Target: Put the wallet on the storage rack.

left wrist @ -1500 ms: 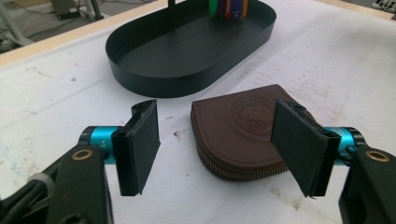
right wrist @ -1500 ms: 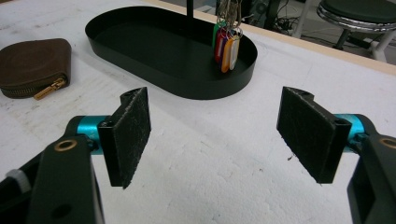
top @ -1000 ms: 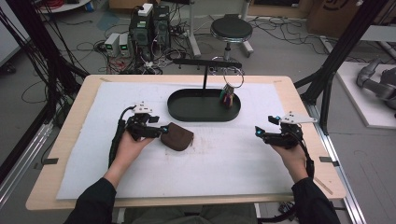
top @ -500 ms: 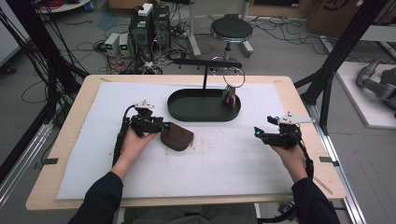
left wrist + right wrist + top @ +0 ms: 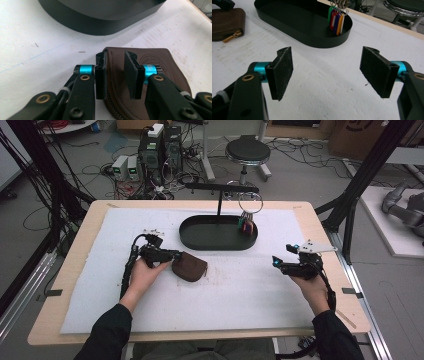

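My wooden worktop lies under a white foam mat that covers nearly all of it. Toward the far middle of the mat sits a black oval metal tray, with a slim black T-shaped stand rising from it and a bunch of coloured plastic key tags on metal rings hanging at its right end, down inside the rim. Just near and left of the tray lies the brown leather zip pouch, flat on the mat, its brass zip pull pointing to the near side. My left hand-held gripper has its pads narrowed over the pouch's left edge, one pad at the rim and one on the top face; I cannot tell whether they are pinching it. My right hand-held gripper hovers wide open and empty above bare mat, well apart from the pouch, on the right.
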A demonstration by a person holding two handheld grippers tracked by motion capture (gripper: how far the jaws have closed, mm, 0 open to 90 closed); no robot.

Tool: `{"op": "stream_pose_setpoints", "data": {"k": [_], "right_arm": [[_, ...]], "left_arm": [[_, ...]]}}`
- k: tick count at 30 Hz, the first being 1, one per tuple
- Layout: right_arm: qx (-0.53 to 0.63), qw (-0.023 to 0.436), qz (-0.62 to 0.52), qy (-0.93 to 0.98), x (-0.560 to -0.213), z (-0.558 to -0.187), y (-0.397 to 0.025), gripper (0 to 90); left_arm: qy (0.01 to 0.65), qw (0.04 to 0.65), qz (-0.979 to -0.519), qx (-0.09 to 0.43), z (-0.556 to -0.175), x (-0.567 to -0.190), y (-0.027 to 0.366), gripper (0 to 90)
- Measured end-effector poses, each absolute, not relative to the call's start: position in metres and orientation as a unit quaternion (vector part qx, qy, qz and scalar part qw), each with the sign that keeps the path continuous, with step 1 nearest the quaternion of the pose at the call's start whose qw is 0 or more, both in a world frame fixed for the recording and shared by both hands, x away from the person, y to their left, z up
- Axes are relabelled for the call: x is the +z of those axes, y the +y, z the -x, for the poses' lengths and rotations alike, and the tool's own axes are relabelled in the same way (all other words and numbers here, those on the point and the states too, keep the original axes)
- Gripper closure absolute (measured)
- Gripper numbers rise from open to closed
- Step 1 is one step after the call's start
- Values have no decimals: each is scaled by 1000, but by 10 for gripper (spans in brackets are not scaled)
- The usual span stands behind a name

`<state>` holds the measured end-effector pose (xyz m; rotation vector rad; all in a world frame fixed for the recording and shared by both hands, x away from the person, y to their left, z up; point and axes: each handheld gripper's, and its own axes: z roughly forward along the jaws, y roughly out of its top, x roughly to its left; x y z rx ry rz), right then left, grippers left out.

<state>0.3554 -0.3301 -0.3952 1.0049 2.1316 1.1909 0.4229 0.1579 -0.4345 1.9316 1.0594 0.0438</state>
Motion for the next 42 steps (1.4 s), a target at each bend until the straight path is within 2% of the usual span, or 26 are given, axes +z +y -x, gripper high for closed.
{"op": "stream_pose_setpoints", "data": {"k": [10,15,29,42], "right_arm": [[441,250,-364,781,-394,-355,-331,297],[442,251,-365,780,-393,-354,-331,298],[460,245,-328,788,-387,-350,-317,299],[477,208,-273,809,-386,-345,-285,299]], "left_arm": [[395,439,-805,61,-410,-426,148,813],[352,474,-803,83,-396,-410,143,841],[259,530,-802,89,-370,-389,142,865],[194,551,-806,94,-354,-374,129,887]]}}
